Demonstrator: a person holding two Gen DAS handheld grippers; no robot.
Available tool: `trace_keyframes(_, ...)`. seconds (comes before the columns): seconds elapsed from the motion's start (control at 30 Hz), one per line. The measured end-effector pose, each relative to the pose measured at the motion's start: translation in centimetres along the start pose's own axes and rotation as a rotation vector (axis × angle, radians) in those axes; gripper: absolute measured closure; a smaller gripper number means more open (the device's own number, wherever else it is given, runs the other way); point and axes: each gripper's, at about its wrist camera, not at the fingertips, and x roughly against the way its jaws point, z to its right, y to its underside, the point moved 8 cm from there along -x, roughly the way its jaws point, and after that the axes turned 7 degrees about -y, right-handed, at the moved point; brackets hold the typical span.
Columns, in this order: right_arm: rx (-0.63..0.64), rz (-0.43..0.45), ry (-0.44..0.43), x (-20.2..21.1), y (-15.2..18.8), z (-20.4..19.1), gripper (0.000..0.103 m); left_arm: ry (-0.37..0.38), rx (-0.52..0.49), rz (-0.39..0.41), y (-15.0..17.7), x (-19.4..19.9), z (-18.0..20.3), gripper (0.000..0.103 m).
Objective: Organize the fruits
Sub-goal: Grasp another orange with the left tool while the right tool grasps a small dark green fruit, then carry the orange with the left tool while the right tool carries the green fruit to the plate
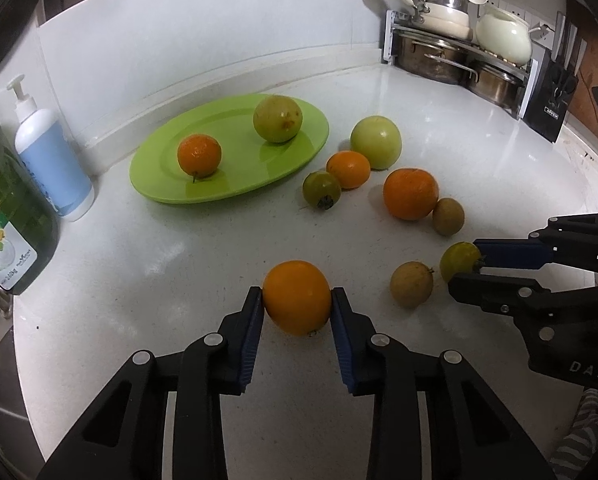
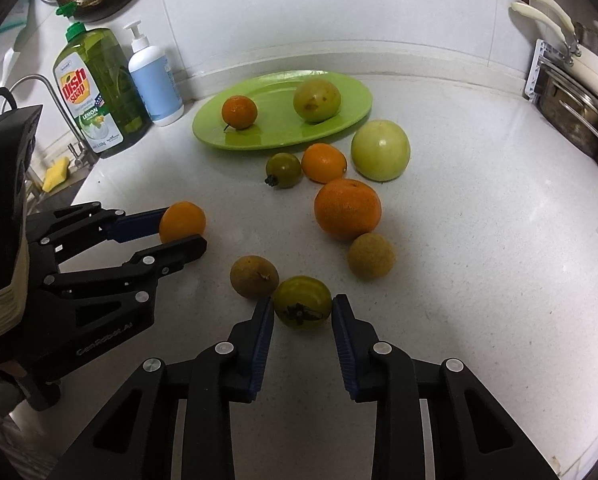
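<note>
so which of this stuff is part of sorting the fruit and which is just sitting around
Part of the job:
- orange in the left hand-held gripper
- green persimmon between the right hand-held gripper fingers
- loose fruits on the counter, e.g. big orange, green apple
- green plate

Just sitting around:
- dish soap
- pump bottle
- pots rack

This is looking like a home kitchen. A green dish soap bottle (image 2: 99,92) and a white pump bottle (image 2: 153,80) are standing at the far left of the white surface (image 2: 479,240), by a tap (image 2: 55,100). Pots (image 1: 451,56) are sitting on a rack (image 1: 391,32) far right, near a knife block (image 1: 555,96).
</note>
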Motion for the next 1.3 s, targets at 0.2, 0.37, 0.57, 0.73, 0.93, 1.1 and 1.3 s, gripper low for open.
trace_keyframes(0.2, 0.006, 0.025, -0.001, 0.7, -0.2, 0.0, 0.072, -0.012, 0.020, 0.016, -0.4, 1.4, 0.0, 0.070)
trace_keyframes(0.37, 0.020, 0.050, -0.015, 1.5, -0.6, -0.1, 0.072, -0.032, 0.047, 0.041, -0.7, 3.0, -0.1, 0.070)
trace_keyframes(0.57, 0.046, 0.085, -0.035, 2.8, -1.2, -0.6, 0.072, -0.058, 0.100, 0.067, -1.1, 4.9, -0.6, 0.070)
trace_keyframes(0.73, 0.071, 0.109, -0.065, 3.9, -1.8, -1.1, 0.072, -0.089, 0.145, 0.086, -1.7, 6.2, -0.9, 0.070)
trace_keyframes(0.93, 0.100, 0.143, -0.101, 5.0, -3.4, -1.6, 0.072, -0.146, 0.192, 0.112, -2.5, 7.7, -1.6, 0.070)
trace_keyframes(1.1, 0.144, 0.185, -0.121, 5.9, -5.6, -1.7, 0.072, -0.182, 0.218, 0.142, -3.9, 8.5, -1.9, 0.070)
trace_keyframes(1.3, 0.193, 0.224, -0.146, 6.7, -8.7, -1.4, 0.072, -0.215, 0.244, 0.178, -6.2, 9.2, -2.2, 0.070)
